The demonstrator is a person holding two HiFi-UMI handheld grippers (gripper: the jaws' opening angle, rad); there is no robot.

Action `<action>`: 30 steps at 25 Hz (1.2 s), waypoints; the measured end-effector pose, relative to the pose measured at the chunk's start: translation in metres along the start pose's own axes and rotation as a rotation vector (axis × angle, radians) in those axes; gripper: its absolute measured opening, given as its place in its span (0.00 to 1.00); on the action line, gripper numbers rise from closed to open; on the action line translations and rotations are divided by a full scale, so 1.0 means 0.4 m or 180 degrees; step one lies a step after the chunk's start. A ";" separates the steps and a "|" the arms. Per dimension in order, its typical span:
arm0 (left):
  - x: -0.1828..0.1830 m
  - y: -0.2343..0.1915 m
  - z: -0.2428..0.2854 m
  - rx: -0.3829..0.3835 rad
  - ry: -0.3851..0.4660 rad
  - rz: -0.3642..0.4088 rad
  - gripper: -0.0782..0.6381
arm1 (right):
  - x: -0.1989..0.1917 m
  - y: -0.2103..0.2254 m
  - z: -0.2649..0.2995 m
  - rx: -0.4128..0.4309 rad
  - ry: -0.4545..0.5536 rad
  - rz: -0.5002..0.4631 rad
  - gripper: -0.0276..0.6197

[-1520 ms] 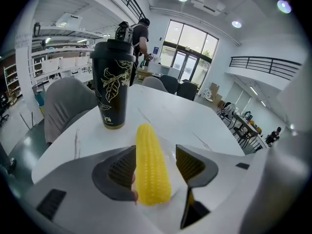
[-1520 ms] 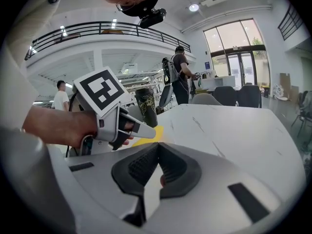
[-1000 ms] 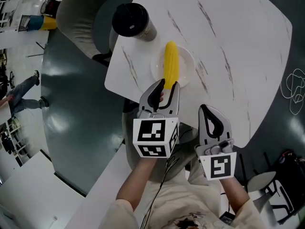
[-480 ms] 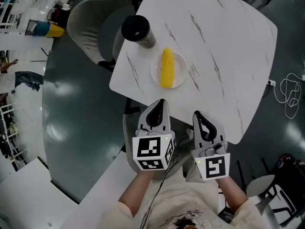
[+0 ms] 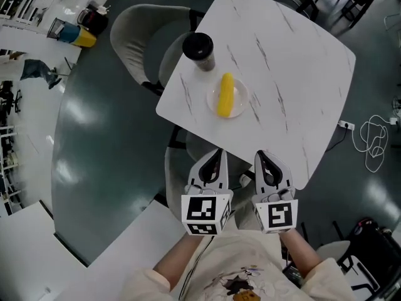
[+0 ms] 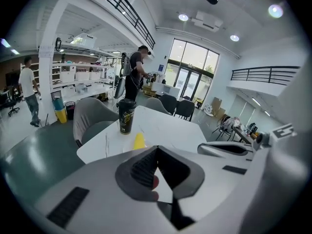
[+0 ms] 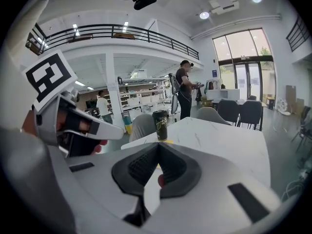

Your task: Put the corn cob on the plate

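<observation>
corn cob (image 5: 225, 95) lies on plate (image 5: 240, 100) | dark cup (image 5: 199, 50) near it on desk (image 5: 294, 74) | left tool (image 5: 216, 155) pressed together | right tool (image 5: 262, 157) pressed together, both short of desk edge

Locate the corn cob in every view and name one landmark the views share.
Head view: upper middle, corn cob lying on the plate, below and right of the dark cup.
Left gripper view: centre, a yellow end right of the cup's base.
Right gripper view: only a yellow sliver under the cup.
Shared landmark: the dark cup.
</observation>
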State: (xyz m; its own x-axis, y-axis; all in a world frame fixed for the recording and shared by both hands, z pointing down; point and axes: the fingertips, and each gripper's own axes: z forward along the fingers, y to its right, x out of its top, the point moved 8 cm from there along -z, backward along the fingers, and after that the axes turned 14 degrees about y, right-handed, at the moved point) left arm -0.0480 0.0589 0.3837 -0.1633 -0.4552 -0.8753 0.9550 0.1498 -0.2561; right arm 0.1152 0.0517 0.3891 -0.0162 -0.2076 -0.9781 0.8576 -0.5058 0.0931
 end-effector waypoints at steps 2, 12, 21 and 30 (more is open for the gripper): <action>0.013 0.010 -0.032 -0.0001 0.0029 -0.0008 0.12 | 0.014 -0.004 -0.011 0.0056 -0.0003 -0.0037 0.05; 0.044 0.050 -0.158 0.0027 0.0051 0.0022 0.12 | 0.110 -0.038 -0.056 0.0208 0.0119 -0.0028 0.05; 0.052 0.092 -0.227 -0.0010 0.0200 0.0015 0.12 | 0.153 -0.080 -0.096 0.0374 0.0161 0.0029 0.05; 0.067 0.094 -0.282 0.0031 0.0420 -0.0009 0.12 | 0.188 -0.140 -0.133 0.0410 0.0184 -0.0003 0.05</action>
State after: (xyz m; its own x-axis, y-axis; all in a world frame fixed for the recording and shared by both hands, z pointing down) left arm -0.0445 0.1512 0.3044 -0.1965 -0.3360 -0.9211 0.9567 0.1398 -0.2551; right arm 0.0933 0.1091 0.3003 0.0160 -0.1603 -0.9869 0.7844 -0.6101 0.1118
